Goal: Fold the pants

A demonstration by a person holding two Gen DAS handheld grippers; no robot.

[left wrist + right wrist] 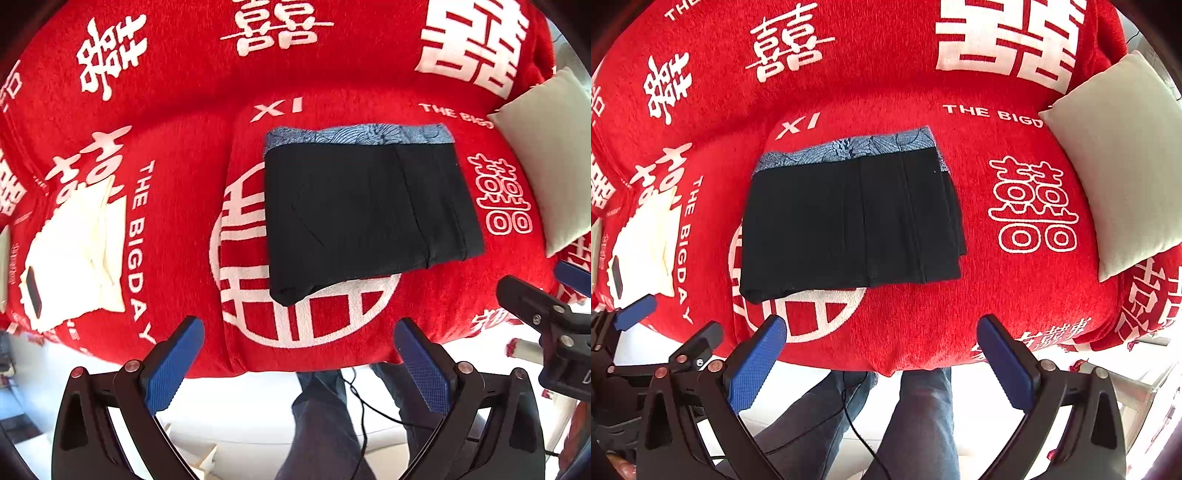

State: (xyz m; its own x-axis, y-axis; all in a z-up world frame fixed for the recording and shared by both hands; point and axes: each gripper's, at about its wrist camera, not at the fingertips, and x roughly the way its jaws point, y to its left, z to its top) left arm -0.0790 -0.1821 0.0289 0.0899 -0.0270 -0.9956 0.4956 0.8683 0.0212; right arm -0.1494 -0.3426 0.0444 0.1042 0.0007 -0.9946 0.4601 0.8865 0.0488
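Both blue-padded grippers, left gripper (299, 365) and right gripper (881, 363), hang spread and empty above the folded black pants (364, 210), whose lower layers are hidden, on the red blanket with white characters (192, 122).

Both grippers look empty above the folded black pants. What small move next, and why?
Probably lift both away and stop. The black pants with blue patterned waistband lie as a compact folded rectangle on the red printed blanket; the left gripper and right gripper hang open and clear of them.
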